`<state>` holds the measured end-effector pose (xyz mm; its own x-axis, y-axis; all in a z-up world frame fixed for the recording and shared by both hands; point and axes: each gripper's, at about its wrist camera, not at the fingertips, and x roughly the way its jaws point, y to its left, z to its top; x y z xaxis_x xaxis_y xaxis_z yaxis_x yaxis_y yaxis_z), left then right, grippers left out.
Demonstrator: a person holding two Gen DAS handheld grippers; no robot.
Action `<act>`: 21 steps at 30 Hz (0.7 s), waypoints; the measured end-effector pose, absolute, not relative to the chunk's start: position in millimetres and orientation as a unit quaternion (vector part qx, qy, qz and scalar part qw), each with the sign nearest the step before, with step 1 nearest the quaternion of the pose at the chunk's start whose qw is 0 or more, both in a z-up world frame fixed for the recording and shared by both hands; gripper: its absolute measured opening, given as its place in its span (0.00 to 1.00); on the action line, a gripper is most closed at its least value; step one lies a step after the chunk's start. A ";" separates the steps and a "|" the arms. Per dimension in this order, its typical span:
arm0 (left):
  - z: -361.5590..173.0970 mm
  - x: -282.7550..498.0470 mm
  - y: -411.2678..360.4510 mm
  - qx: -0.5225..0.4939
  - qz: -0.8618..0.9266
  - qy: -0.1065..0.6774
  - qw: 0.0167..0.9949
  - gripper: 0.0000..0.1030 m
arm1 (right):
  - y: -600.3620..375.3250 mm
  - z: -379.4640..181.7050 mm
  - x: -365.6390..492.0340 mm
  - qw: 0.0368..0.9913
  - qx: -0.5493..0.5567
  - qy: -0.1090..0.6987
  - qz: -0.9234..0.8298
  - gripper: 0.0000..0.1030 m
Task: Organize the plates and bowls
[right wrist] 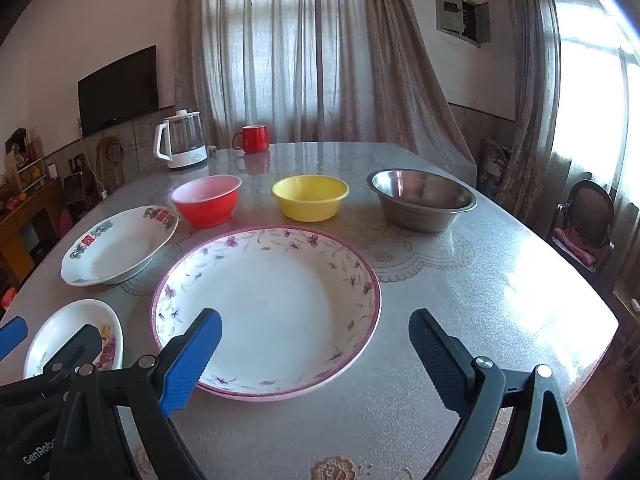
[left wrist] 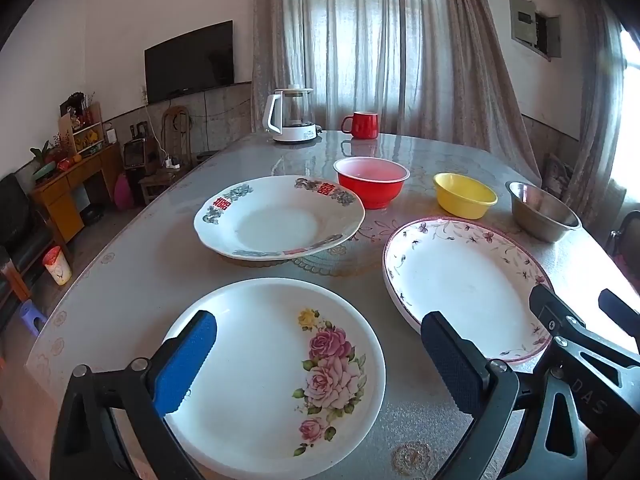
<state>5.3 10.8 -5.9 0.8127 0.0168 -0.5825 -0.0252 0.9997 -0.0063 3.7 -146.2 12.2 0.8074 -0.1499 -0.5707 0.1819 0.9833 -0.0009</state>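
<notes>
Three plates lie on the grey table: a rose-printed plate nearest, a plate with red characters behind it, and a purple-rimmed floral plate to the right. Behind them stand a red bowl, a yellow bowl and a steel bowl. My left gripper is open and empty, hovering over the rose plate. My right gripper is open and empty, over the near edge of the purple-rimmed plate. The right gripper also shows in the left wrist view.
A white kettle and a red mug stand at the table's far edge. A dark chair stands at the right. Curtains hang behind; a TV is on the left wall.
</notes>
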 end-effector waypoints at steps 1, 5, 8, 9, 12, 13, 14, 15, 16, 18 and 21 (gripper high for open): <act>-5.7 7.0 10.0 -0.007 0.011 0.309 0.951 1.00 | -146.6 12.1 2.1 0.951 0.025 0.297 -0.081 0.94; -9.9 9.7 8.9 -0.005 0.009 0.316 0.949 1.00 | -148.9 9.9 4.6 0.952 0.025 0.297 -0.065 0.94; -10.3 8.1 5.7 0.003 0.007 0.317 0.948 1.00 | -150.7 9.3 3.1 0.953 0.026 0.296 -0.065 0.94; -10.2 7.9 5.2 0.004 0.006 0.317 0.948 1.00 | -151.2 9.0 3.1 0.953 0.026 0.296 -0.065 0.94; -10.6 8.1 5.0 0.005 0.007 0.317 0.948 1.00 | -151.9 8.0 5.4 0.952 0.028 0.300 -0.064 0.94; -10.7 8.2 5.1 0.004 0.008 0.317 0.948 1.00 | -152.5 7.4 5.8 0.951 0.030 0.302 -0.061 0.94; -11.1 8.4 5.3 0.004 0.008 0.318 0.948 1.00 | -152.6 7.0 5.7 0.951 0.030 0.303 -0.058 0.94; -11.5 8.4 5.3 0.004 0.008 0.319 0.948 1.00 | -152.0 6.9 5.6 0.951 0.028 0.303 -0.058 0.94; -11.7 8.1 5.4 0.005 0.008 0.319 0.948 1.00 | -151.5 6.3 5.8 0.951 0.026 0.303 -0.058 0.94; -12.5 8.2 4.5 0.007 0.008 0.319 0.948 1.00 | -151.3 6.0 5.8 0.951 0.028 0.304 -0.054 0.94; -12.2 7.5 4.6 0.007 0.007 0.318 0.948 1.00 | -152.2 5.6 5.7 0.951 0.029 0.304 -0.055 0.94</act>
